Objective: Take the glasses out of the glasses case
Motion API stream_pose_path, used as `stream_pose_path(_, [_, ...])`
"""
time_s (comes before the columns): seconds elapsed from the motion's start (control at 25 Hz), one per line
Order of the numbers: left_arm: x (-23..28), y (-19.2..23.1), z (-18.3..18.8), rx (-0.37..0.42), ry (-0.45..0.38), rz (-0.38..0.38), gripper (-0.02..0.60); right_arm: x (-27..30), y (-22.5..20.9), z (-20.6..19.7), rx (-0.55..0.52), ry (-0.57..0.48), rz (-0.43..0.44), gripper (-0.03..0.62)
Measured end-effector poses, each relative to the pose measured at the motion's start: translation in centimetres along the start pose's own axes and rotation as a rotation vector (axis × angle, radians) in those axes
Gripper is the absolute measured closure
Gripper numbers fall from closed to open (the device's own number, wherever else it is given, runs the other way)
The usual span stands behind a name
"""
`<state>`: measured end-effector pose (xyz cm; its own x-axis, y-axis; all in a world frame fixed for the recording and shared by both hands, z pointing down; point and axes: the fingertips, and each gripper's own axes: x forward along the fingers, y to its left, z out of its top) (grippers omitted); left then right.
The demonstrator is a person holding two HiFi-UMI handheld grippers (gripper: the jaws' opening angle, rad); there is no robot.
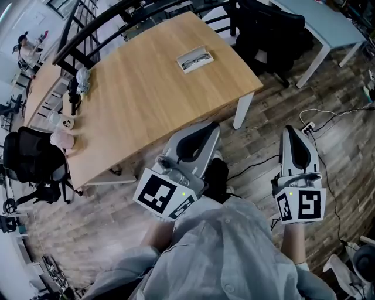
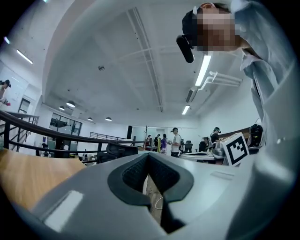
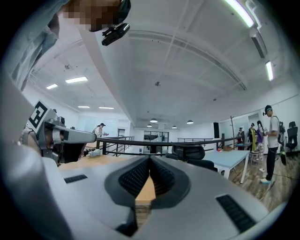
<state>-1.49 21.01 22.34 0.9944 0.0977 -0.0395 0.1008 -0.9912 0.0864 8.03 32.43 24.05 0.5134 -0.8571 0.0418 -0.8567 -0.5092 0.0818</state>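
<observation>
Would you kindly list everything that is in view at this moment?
table: one, light wood, centre
glasses case: one, white, open, on table's far side
glasses: one pair, dark, inside case
clutter: several pieces, black, white, pink, table's left edge
chairs: two, black, left and far right
second table: one, pale, far right
power strip: one, white, with cables, floor at right
left gripper: one, grey, shut, empty, near table's edge
right gripper: one, grey, shut, empty, over floor

Pale wood-grain tabletop [image 1: 146, 94]; white glasses case [image 1: 196, 53]; dark-framed glasses [image 1: 195, 59]; grey left gripper [image 1: 207, 128] and right gripper [image 1: 291, 131], with black-and-white square markers.
</observation>
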Motion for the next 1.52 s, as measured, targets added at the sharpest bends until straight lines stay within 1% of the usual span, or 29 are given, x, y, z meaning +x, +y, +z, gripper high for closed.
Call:
stream_pose_path(0.16, [1.0, 0.9, -0.4, -0.028, 0.000, -0.003, 0.578, 0.3, -1.3, -0.2, -0.004, 0.005, -0.025, 0.592])
stream_pose_path(0.32, [2.7, 1.8, -0.7, -0.039, 0.005, -0.013, 0.578, 1.2, -2.3, -0.8, -0.002, 0.022, -0.039, 0.592])
stream_pose_path(0.56, [6.2, 4.2, -1.1, -0.062, 0.012, -0.010, 0.578, 4.8, -3.7, -1.6, -0.011, 0.059, -0.017, 0.592])
stream_pose_path(0.72, [8.3, 6.5, -1.1, -0.062, 0.010, 0.009, 0.578, 8.4, -4.3, -1.6, -0.013, 0.063, 0.023, 0.592])
stream_pose_path(1.08, [10.6, 14.2, -0.5, -0.083, -0.005, 0.113, 0.578, 18.3, -2.8, -1.6, -0.037, 0.072, 0.169, 0.592])
stream_pose_path(1.24, [11.2, 17.5, -0.4, -0.082, -0.012, 0.163, 0.578, 22.5, -1.4, -2.6, -0.107, 0.109, 0.259, 0.592])
stream_pose_path(1.32, [11.4, 19.0, -0.6, -0.084, -0.014, 0.183, 0.578, 24.4, -0.7, -3.0, -0.139, 0.122, 0.287, 0.592])
stream_pose_path(1.52, [11.4, 22.3, -0.9, -0.088, -0.019, 0.220, 0.578, 28.3, 0.8, -4.0, -0.171, 0.143, 0.341, 0.592])
